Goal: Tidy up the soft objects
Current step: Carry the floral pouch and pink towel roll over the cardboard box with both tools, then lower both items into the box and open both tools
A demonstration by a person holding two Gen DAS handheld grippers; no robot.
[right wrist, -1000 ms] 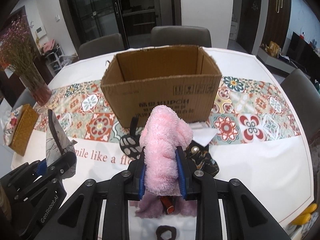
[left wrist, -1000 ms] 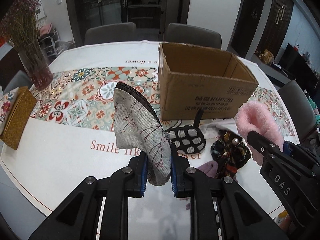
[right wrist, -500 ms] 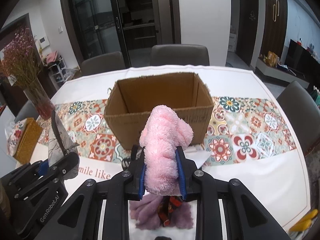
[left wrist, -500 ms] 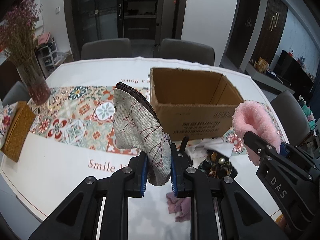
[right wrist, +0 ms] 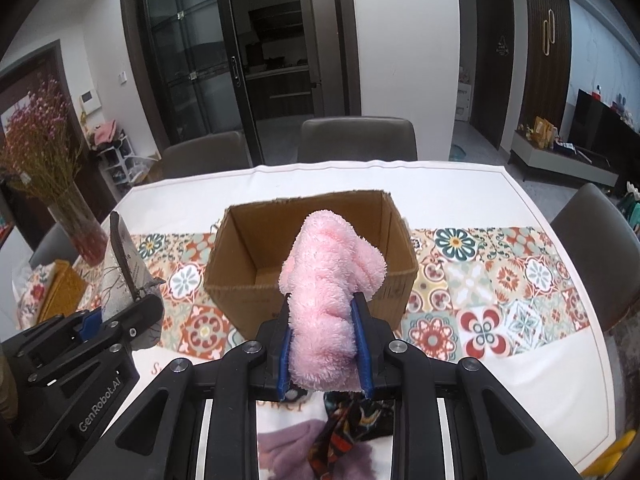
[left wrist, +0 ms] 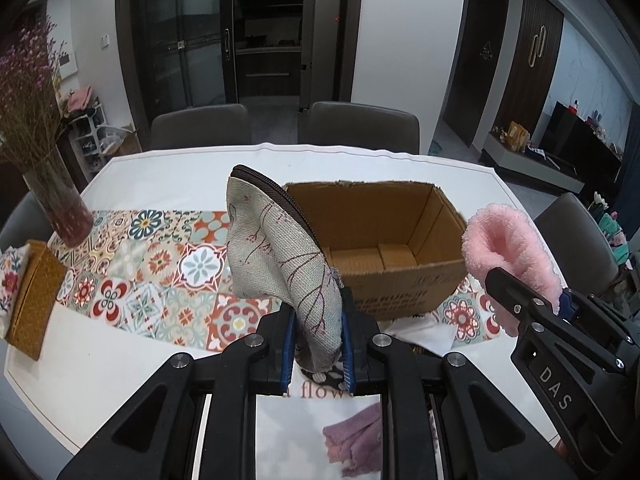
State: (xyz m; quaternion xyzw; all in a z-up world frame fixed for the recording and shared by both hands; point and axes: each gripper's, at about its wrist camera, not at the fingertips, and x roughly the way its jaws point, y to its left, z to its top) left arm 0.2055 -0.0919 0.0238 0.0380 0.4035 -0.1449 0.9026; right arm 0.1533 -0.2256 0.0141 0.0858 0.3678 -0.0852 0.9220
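My left gripper [left wrist: 318, 346] is shut on a grey linen zip pouch [left wrist: 276, 252] and holds it upright above the table, left of the open cardboard box [left wrist: 384, 248]. My right gripper [right wrist: 323, 350] is shut on a fluffy pink cloth [right wrist: 328, 276], held high in front of the box [right wrist: 244, 280]. The pink cloth also shows at the right of the left wrist view [left wrist: 508, 252], and the pouch at the left of the right wrist view [right wrist: 124, 268]. The box inside looks empty.
A purple fuzzy cloth [right wrist: 288, 446] and a dark patterned scrunchie [right wrist: 348, 420] lie on the white table below the grippers. A vase of dried flowers [left wrist: 60, 200] and a woven yellow box [left wrist: 34, 300] stand at the left. Chairs ring the table.
Both grippers have risen with their loads and now look down into the box from higher up. The items on the table have dropped lower in view.
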